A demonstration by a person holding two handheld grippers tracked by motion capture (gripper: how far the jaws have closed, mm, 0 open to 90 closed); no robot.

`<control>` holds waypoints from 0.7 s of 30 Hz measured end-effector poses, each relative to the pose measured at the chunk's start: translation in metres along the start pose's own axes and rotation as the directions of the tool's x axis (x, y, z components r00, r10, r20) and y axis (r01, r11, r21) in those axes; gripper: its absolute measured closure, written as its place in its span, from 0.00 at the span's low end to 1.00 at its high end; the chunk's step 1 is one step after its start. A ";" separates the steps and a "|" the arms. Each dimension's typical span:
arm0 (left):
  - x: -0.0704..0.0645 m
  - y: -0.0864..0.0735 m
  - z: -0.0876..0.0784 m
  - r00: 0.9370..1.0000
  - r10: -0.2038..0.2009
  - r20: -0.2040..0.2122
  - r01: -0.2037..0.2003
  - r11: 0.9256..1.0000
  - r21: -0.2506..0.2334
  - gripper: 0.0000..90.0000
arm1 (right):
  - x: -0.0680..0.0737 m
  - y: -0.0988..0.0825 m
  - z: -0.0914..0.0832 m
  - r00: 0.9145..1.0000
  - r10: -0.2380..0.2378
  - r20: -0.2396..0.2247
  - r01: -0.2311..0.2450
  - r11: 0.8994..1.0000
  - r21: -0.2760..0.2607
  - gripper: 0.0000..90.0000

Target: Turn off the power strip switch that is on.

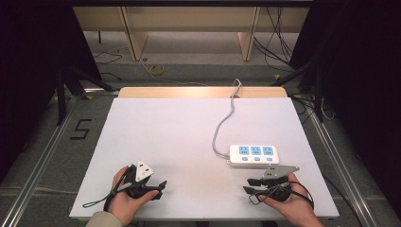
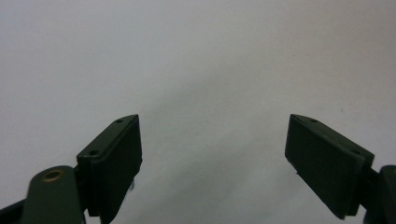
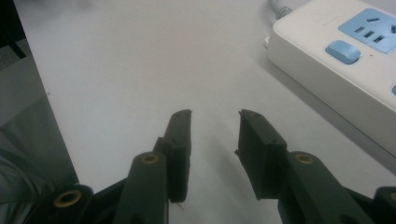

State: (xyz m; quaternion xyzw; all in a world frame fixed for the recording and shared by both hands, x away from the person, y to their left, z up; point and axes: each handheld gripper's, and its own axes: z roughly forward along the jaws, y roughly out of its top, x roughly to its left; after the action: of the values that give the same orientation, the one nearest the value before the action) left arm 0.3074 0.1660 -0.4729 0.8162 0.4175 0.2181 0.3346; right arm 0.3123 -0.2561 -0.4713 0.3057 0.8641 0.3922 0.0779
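White power strip is seen at 12 o'clock, near the right gripper; both it and the left gripper are released, nothing held, over the bench.

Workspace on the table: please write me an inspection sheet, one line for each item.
Surface: white table top, flat and bare around the job's thing.
Job's things: white power strip with three blue sockets and three blue buttons, lying flat at the right, touched by neither gripper.
Clutter: nothing seen.
Grippers: left gripper open, nothing between its fingers; right gripper open, near the strip's front edge but apart from it.
Cables: grey cord runs from the strip's left end over the far table edge; loose wires on the floor behind.
Surroundings: wooden desk legs, dark curtains, floor mark "5".
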 end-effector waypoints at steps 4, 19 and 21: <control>0.000 0.000 0.000 1.000 0.007 -0.001 -0.007 1.000 0.001 0.21 | 0.000 0.000 -0.001 1.000 -0.005 0.003 0.005 1.000 0.002 0.76; 0.002 0.001 -0.002 1.000 0.002 -0.017 -0.002 1.000 -0.009 0.21 | -0.003 0.006 -0.005 0.999 -0.024 0.024 0.024 1.000 0.003 0.96; 0.002 0.001 -0.002 1.000 0.003 -0.019 -0.003 1.000 -0.009 0.21 | -0.003 0.007 -0.005 0.999 -0.030 0.034 0.030 1.000 0.002 0.99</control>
State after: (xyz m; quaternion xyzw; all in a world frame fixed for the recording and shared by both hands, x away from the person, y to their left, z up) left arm 0.3079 0.1679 -0.4711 0.8132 0.4184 0.2281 0.3341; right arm 0.3162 -0.2579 -0.4631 0.2994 0.8674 0.3851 0.0982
